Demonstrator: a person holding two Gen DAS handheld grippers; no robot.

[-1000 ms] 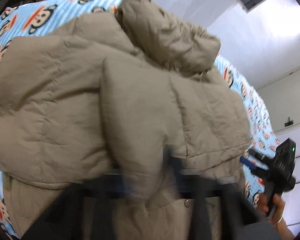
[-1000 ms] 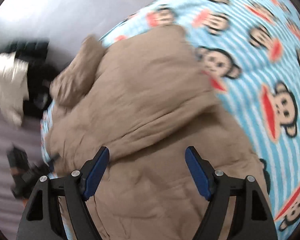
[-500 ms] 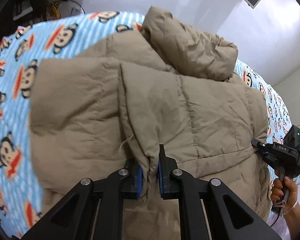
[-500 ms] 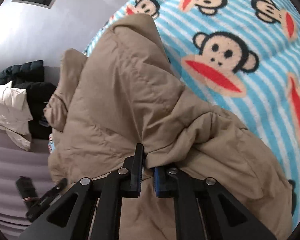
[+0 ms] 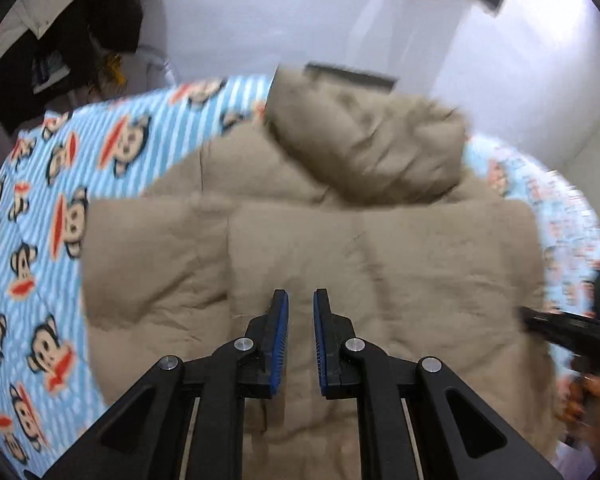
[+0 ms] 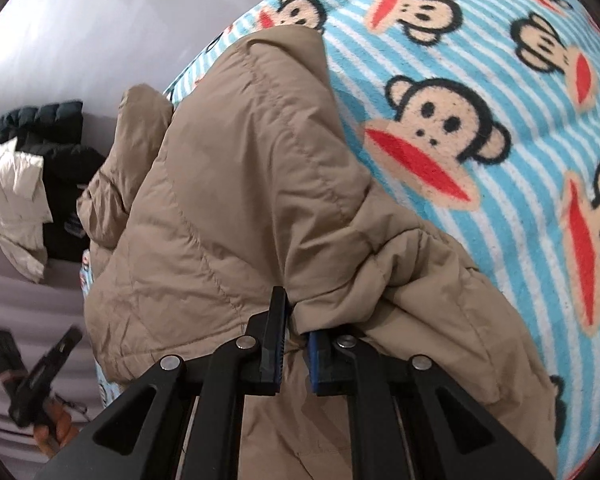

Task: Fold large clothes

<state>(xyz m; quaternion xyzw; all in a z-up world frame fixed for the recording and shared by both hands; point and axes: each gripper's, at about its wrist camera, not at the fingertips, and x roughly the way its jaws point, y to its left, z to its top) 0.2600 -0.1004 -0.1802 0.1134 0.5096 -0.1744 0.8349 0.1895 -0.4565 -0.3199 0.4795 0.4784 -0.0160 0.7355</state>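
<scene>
Lying part-folded on the bed with the monkey-print blue striped blanket (image 5: 100,152): tan quilted puffer jacket with hood (image 5: 340,240).

Sleeves looking already folded in; bottom-to-top fold apparently remaining. Pointing hood (image 5: 364,148) away, long axis running from hem to hood. Left gripper (image 5: 300,316) hovering, jaws slightly apart, empty. Right gripper (image 6: 296,320) pinching a jacket edge.

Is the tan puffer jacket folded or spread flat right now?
Partly folded: the jacket has both sides turned over its middle, hood exposed; right gripper pinches a fold.
</scene>
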